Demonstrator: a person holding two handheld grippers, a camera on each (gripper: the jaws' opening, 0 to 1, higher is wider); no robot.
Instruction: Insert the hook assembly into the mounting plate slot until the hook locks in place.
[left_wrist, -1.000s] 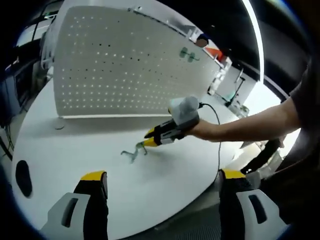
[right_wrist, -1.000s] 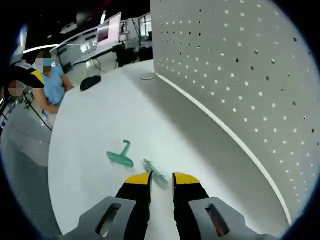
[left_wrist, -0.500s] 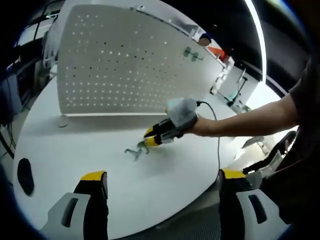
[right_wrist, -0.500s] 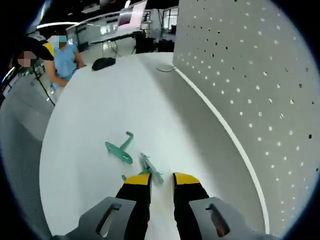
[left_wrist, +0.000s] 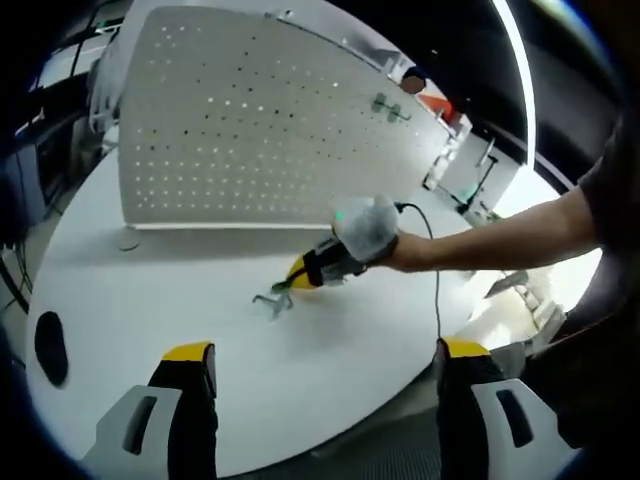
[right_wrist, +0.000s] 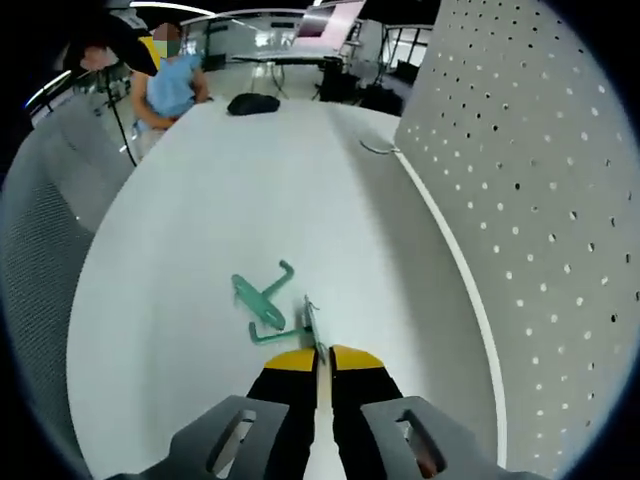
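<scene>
A round white bench (right_wrist: 200, 200) spreads ahead of the jaws, with a white perforated panel (left_wrist: 240, 130) standing upright on it. Beyond lie dim room, a bright ceiling light strip (left_wrist: 515, 70), and distant desks (right_wrist: 290, 65).

Right gripper (right_wrist: 317, 358) jaws, apart a second ago, now nearly closed on thin edge of green hook piece (right_wrist: 314, 330). That piece now stands edge-up between jaw tips instead of lying flat on tabletop (right_wrist: 200, 250). Second green hook (right_wrist: 262, 298) now lies closer to jaw tips.
</scene>
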